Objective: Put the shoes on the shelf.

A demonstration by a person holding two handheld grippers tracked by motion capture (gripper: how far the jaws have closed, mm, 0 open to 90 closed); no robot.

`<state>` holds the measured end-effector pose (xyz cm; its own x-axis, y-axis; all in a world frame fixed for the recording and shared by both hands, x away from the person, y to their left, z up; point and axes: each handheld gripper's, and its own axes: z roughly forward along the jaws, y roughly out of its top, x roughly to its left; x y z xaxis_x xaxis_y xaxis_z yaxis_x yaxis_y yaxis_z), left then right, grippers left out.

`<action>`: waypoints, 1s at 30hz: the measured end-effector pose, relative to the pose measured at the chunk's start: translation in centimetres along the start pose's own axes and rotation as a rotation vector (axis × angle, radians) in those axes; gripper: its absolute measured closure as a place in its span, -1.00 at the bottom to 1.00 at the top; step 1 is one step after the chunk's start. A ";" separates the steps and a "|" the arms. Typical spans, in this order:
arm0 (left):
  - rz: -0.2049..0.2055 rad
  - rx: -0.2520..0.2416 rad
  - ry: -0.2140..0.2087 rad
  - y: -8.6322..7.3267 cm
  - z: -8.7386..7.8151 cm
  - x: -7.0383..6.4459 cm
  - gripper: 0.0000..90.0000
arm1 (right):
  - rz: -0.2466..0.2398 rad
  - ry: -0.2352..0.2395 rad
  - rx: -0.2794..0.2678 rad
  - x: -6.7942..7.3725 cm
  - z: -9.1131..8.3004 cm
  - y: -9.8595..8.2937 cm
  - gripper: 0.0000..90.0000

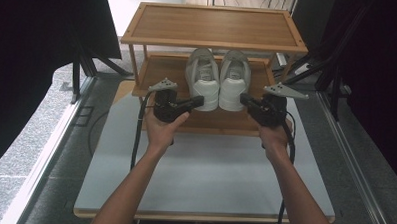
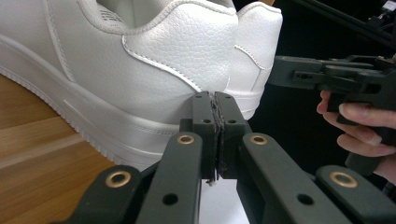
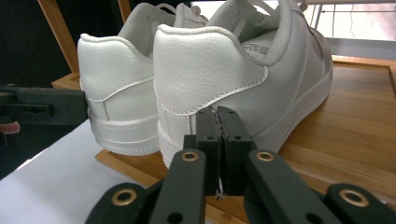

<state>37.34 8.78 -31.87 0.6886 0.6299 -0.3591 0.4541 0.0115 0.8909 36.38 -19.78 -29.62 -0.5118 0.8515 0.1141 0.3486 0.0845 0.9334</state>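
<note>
A: Two white sneakers sit side by side on the lower shelf [image 1: 163,73] of a slatted bamboo rack, heels facing the person. The left sneaker [image 1: 202,77] and the right sneaker [image 1: 234,78] nearly touch along their inner sides.

B: Look at that leather: pebbled grain on the heel tabs, smoother panels along the sides, stitched curved seams, ribbed rubber soles.

A: The left tongs [image 1: 201,100] point in from the left, tips right at the heel of the left sneaker. In the left gripper view the black jaws are pressed flat together, nothing between them.

B: Same across the way. The right tongs [image 1: 243,99] come in at the right sneaker's heel, jaws closed on themselves, empty, brass rivets showing on the matte black arms.

A: The rack's top shelf [image 1: 214,25] is a framed, ribbed wooden panel above the shoes.

B: And the rack stands at the far end of a pale, smooth counter [image 1: 204,177], forearms stretched over it from below.
</note>
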 end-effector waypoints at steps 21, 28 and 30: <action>-0.011 -0.010 -0.024 0.0 -0.1 0.5 0.86 | 0.038 0.054 0.004 -0.2 0.0 -0.7 0.72; 0.015 -0.037 0.040 -1.3 -1.2 0.1 0.26 | 0.037 0.104 -0.053 1.2 -1.1 -1.5 0.29; -0.007 -0.063 0.035 -2.1 -2.1 0.3 0.22 | 0.036 0.121 -0.064 1.4 -1.6 -2.2 0.22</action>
<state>35.47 10.57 -33.25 0.6649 0.6564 -0.3564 0.4216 0.0641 0.9045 33.67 -19.59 -30.99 -0.5921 0.7845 0.1840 0.3197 0.0191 0.9473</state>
